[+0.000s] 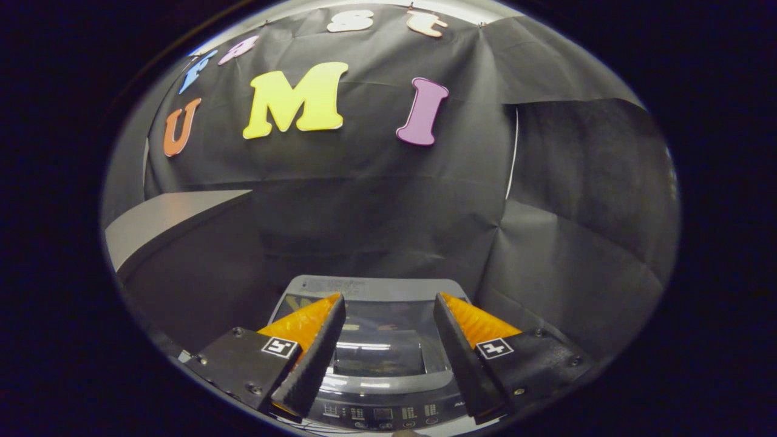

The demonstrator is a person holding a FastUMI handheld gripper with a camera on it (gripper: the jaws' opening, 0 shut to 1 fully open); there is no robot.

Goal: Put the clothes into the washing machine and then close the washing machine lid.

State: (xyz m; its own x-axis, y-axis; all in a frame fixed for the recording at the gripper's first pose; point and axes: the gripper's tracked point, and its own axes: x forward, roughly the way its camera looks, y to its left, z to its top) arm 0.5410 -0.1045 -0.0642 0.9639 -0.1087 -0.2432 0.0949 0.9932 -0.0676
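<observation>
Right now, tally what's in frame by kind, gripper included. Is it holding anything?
Washing machine: 1, lid down, control panel nearest the gripper
Gripper: 1, open, fingers spread over the lid, holding nothing
Grey ledge: 1, beyond the fingers, by the booth wall
Total: 3
</observation>
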